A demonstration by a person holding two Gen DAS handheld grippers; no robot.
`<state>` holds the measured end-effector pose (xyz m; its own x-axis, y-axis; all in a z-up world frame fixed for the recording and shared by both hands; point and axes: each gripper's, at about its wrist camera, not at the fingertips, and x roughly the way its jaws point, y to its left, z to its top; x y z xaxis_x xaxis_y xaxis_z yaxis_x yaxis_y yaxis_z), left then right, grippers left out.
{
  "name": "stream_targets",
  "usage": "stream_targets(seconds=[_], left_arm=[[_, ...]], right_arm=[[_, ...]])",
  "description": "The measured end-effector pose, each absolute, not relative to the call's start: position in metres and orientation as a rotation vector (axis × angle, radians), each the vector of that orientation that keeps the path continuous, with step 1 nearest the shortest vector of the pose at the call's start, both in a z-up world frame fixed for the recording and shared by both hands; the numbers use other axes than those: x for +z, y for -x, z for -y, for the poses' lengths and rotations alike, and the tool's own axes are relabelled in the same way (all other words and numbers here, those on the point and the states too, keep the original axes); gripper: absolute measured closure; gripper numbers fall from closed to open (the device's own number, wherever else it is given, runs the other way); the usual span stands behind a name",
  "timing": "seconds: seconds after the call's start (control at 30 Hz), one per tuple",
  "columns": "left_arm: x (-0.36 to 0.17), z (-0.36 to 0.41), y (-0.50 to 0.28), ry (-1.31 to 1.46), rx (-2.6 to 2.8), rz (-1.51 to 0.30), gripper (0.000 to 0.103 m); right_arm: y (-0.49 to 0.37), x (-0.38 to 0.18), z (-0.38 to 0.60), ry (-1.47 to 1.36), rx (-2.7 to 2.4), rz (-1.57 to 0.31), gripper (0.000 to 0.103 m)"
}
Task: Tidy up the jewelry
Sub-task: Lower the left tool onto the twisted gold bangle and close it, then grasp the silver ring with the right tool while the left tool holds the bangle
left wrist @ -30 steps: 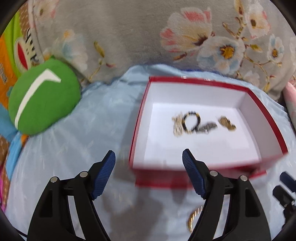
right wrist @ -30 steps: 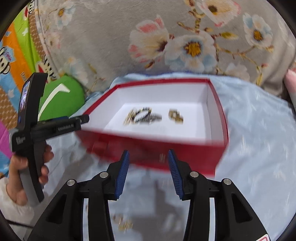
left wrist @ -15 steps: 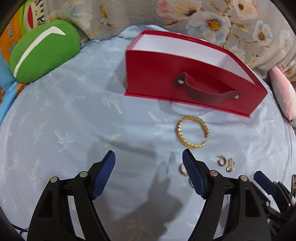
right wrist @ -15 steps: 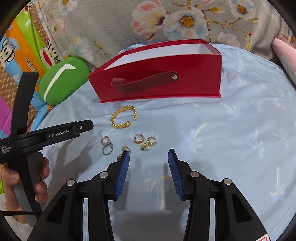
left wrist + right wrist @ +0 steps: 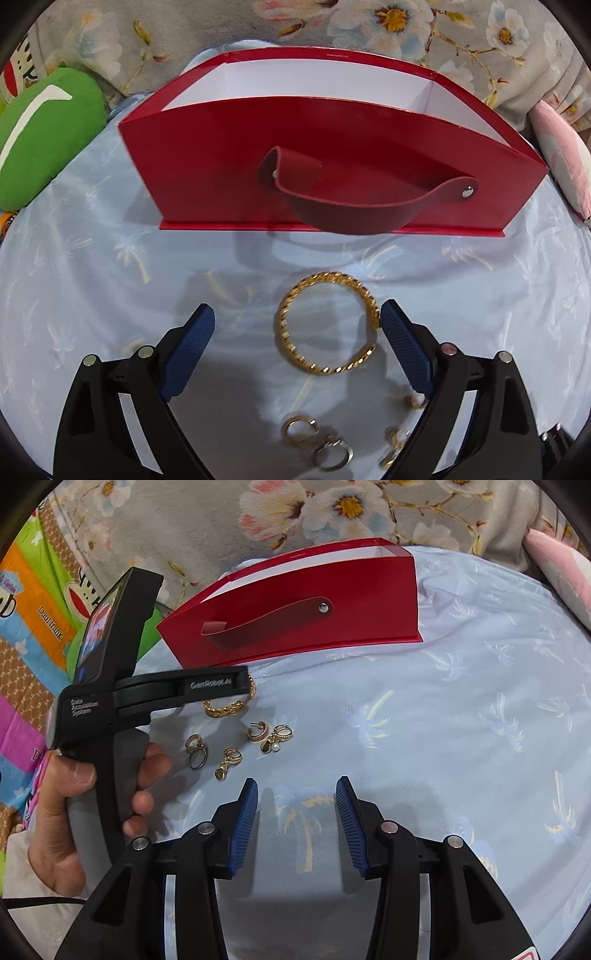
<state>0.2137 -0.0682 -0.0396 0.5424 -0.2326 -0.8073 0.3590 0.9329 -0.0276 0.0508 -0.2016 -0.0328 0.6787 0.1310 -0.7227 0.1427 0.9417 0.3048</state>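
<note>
A gold chain bracelet (image 5: pixel 282 328) lies on the light-blue sheet, right between the jaws of my left gripper (image 5: pixel 297 312). Those jaws are opening and no pad presses on the bracelet. Closer in lie two rings (image 5: pixel 332 456) and blurred gold earrings. In the right wrist view the bracelet (image 5: pixel 225 710) sits partly under the left tool, with several small gold earrings (image 5: pixel 269 734) and rings (image 5: pixel 195 751) beside it. My right gripper (image 5: pixel 296 784) hangs open over bare sheet just short of the earrings. The red box (image 5: pixel 221 147) stands behind, its strap handle (image 5: pixel 351 214) facing me and its inside hidden.
A hand (image 5: pixel 74 794) holds the left tool's black handle (image 5: pixel 110 709). A green cushion (image 5: pixel 44 136) lies left of the box, a pink pillow (image 5: pixel 565 166) at the right. Grey floral fabric (image 5: pixel 184 528) rises behind. The blue sheet (image 5: pixel 480 738) stretches to the right.
Both grippers dropped from looking into the box to its front side. The left one then closed in over the bracelet and its jaws spread wider. The right barely moved lately.
</note>
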Motion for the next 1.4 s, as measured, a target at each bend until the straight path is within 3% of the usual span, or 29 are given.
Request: stream_targets(seconds=[0.23, 0.3, 0.37, 0.4, 0.87, 1.4], left_arm=[[-0.046, 0.086, -0.213, -0.194, -0.356, -0.925, 0.015], [-0.044, 0.085, -0.21, -0.195, -0.353, -0.91, 0.026], [-0.042, 0.082, -0.209, -0.187, -0.359, -0.909, 0.047], [-0.04, 0.079, -0.209, -0.172, -0.363, -0.914, 0.049], [-0.002, -0.007, -0.17, -0.026, -0.298, -0.844, 0.05], [-0.029, -0.054, -0.152, 0.015, -0.243, -0.886, 0.049]], right_arm=[[-0.052, -0.035, 0.205, -0.388, 0.002, -0.826, 0.059], [-0.052, -0.035, 0.205, -0.388, 0.003, -0.826, 0.058], [-0.052, -0.035, 0.205, -0.389, 0.005, -0.825, 0.058], [-0.052, -0.035, 0.204, -0.389, 0.005, -0.825, 0.058], [-0.062, -0.027, 0.17, -0.279, 0.053, -0.809, 0.058], [-0.113, -0.027, 0.115, -0.165, 0.119, -0.845, 0.058]])
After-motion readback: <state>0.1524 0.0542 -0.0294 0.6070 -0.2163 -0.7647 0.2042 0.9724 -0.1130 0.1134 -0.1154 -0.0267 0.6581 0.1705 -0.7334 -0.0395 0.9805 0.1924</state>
